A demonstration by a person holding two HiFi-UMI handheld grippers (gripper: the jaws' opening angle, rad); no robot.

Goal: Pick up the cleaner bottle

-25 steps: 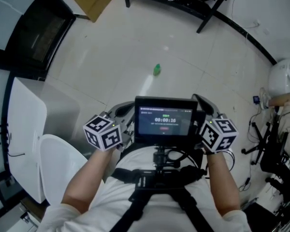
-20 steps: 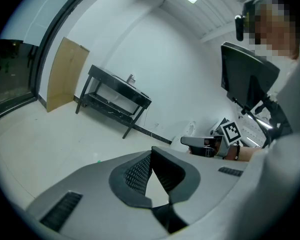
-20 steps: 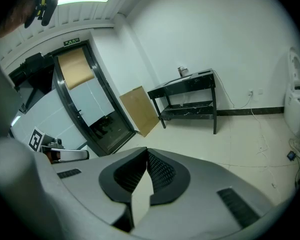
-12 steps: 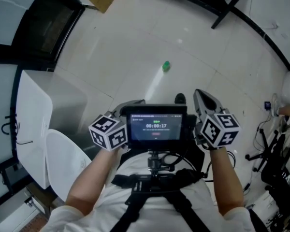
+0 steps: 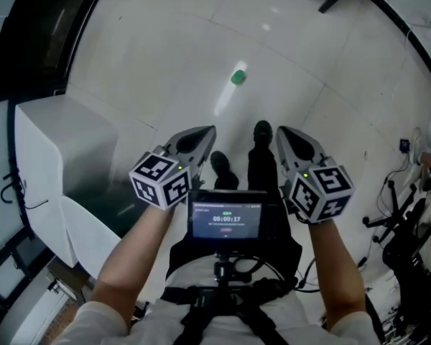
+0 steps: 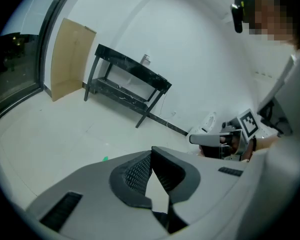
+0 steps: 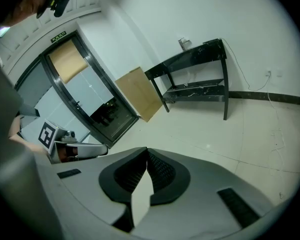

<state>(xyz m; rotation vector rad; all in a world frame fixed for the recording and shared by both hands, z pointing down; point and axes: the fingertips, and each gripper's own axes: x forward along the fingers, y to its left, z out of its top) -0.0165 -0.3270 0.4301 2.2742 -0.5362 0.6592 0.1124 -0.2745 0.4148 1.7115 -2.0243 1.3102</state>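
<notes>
Lowering — seemingly — left gripper (image 5: 209,131); right gripper (image 5: 281,132)

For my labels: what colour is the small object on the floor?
The object is green; see head view.

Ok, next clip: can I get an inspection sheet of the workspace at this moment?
Surface: pale tiled floor; no table beneath the grippers.
Job's things: no cleaner bottle identifiable; one small green object on the floor ahead, too small to tell.
Clutter: cardboard sheet standing against the wall.
Grippers: left gripper and right gripper, jaws shut, nothing between them.
Cables: loose cables on the floor at the right.
Surroundings: black table, glass door, white unit.
</notes>
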